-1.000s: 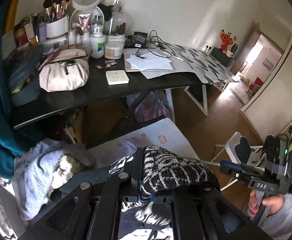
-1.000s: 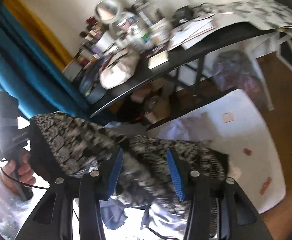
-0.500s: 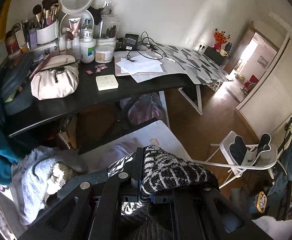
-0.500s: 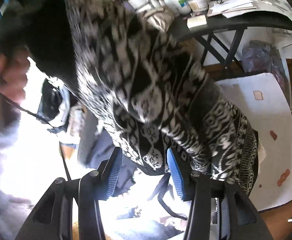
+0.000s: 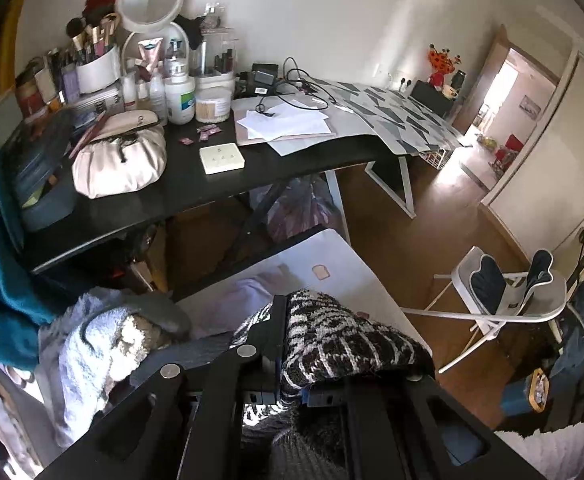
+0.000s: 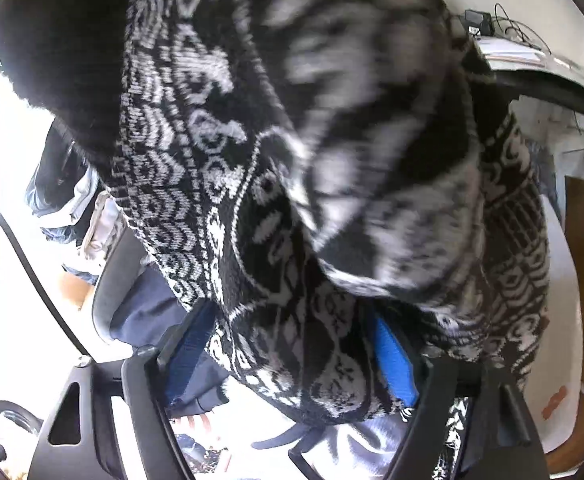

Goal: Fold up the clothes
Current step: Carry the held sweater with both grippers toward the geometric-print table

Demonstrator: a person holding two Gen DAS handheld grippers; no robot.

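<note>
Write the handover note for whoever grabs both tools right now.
Left tool: shut on the black-and-white knit sweater, holding it above the white folding table.
Right tool: its jaws have just been closing, sweater between the blue pads; grip not clear.
Done: sweater lifted, hanging between both tools.
Left: lay it flat on the table, fold it.

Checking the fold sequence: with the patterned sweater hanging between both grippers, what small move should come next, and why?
Probably finish closing the right gripper: its jaws have just been narrowing around the sweater, which hangs between the blue pads, while the left gripper is clamped on it.
</note>
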